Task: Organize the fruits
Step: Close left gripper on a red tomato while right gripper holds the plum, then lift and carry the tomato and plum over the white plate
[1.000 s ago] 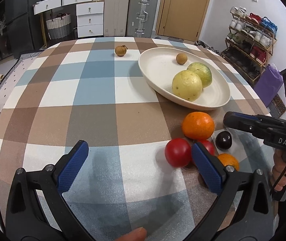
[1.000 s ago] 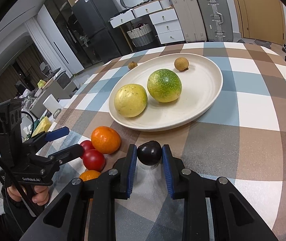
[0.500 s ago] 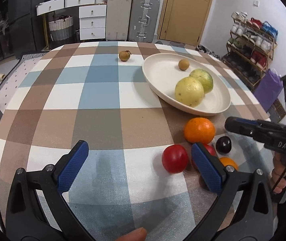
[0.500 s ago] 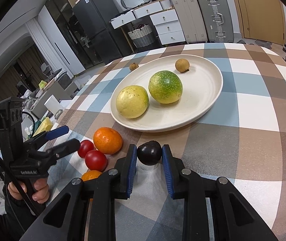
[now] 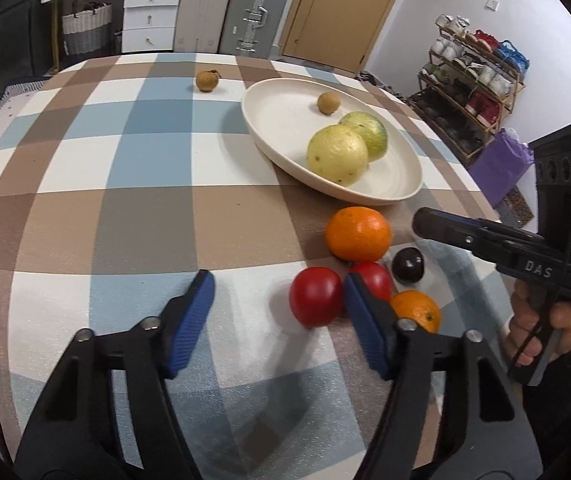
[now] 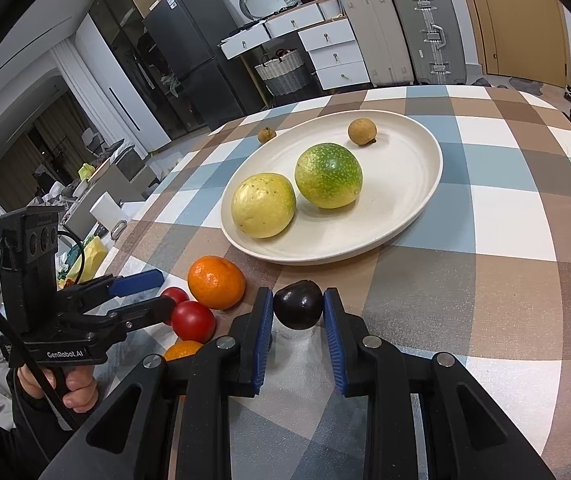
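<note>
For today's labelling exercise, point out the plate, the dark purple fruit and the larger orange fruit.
plate (image 6: pixel 413 216): right wrist view, bare inner surface near its rim.
dark purple fruit (image 6: pixel 298 305): right wrist view, middle of its front.
larger orange fruit (image 5: pixel 357 233): left wrist view, centre of its peel.

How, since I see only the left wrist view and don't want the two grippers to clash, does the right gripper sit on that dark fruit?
Observer: The right gripper is shut on the dark fruit, one pad on each side, with the fruit down on the tablecloth.
Operator: Is my left gripper near it?
Observer: No. The left gripper sits apart from it, beyond the big orange. Its jaws have just been closing, with one tomato between them, not pressed.
</note>
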`<action>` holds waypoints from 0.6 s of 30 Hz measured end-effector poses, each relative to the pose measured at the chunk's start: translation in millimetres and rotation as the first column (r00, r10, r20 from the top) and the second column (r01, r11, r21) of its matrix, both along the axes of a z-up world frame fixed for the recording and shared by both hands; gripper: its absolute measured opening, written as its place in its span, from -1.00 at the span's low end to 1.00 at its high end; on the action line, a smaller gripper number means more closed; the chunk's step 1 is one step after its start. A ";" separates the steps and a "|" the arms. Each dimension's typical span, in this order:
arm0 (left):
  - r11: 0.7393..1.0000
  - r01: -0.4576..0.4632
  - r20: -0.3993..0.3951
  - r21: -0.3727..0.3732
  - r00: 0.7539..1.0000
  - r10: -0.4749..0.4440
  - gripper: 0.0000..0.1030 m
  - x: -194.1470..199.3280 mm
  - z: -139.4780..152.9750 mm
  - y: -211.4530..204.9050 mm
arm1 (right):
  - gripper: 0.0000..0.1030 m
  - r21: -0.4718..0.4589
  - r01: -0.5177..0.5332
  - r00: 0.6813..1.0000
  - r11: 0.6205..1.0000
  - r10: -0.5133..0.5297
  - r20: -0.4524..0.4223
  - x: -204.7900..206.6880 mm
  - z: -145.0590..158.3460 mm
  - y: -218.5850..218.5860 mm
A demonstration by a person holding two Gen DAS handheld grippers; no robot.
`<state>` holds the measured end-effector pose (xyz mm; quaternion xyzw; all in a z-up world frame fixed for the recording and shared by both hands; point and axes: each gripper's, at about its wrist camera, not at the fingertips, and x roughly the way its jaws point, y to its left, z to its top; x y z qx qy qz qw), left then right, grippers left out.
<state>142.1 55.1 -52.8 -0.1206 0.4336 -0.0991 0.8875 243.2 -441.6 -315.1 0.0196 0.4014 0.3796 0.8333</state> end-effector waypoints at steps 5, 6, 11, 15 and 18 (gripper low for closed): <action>0.998 0.056 0.011 -0.042 0.998 -0.055 -0.49 -3.0 3.6 -5.5 | -0.49 0.000 0.000 1.000 1.000 0.000 0.000 0.0 0.0 0.0; 0.997 0.065 0.021 -0.042 0.998 -0.064 -0.53 -4.2 5.3 -7.3 | -0.49 0.000 0.000 1.000 1.000 0.000 0.001 0.0 -0.1 0.0; 0.997 0.076 0.038 -0.018 0.996 -0.075 -0.54 -7.4 8.1 -12.4 | -0.49 -0.001 0.002 1.000 1.000 -0.002 0.001 0.8 0.4 -0.8; 0.998 0.053 0.055 -0.022 0.997 -0.052 -0.55 -10.0 11.7 -7.8 | -0.49 -0.001 0.002 1.000 1.000 -0.002 0.002 0.9 0.4 -0.9; 1.000 0.020 0.076 -0.015 0.997 -0.019 -0.55 -10.5 15.4 -2.2 | -0.49 0.002 0.002 1.000 1.000 -0.002 0.006 2.4 2.2 -1.9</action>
